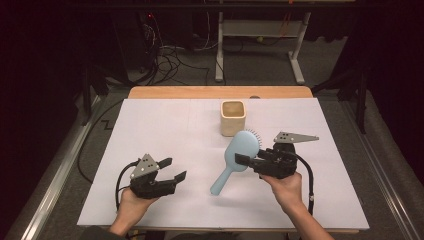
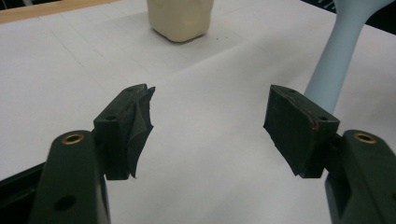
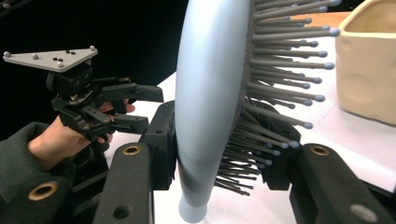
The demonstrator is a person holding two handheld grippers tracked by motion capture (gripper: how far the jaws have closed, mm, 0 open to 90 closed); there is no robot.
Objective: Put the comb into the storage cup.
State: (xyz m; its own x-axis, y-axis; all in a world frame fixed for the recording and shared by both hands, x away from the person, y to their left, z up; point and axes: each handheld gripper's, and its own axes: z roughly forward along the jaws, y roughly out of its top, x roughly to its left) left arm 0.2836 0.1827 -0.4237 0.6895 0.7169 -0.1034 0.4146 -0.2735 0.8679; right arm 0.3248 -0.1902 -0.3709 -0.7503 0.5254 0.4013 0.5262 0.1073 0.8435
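White paper is covering the tabletop (image 1: 165, 125), with dark floor and trailing cables lying beyond its far wooden edge. Just ahead of the right hand-held gripper (image 1: 243, 161) a cream square cup (image 1: 233, 117) is standing upright, and the pale blue hairbrush (image 1: 236, 157) is sitting between the two, its head reaching toward the cup and its handle slanting down toward the person. That right hand-held gripper is clamping the brush head, one jaw pressing the smooth back and the other pushing into the bristles. The left hand-held gripper (image 1: 172, 169) is hovering well apart on the other side, jaws spread wide and holding nothing. The grip looks risky to me: bristles are springy, so the brush could be twisting or slipping out if the hand tilts, and the long handle could be catching the cup rim or tipping the cup on the way in. The right gripper view is revealing the bristles (image 3: 275, 93) bending against the jaw, a detail the high view is hiding, while the left gripper view is showing the handle (image 2: 338, 60) rising just beside its own right jaw.
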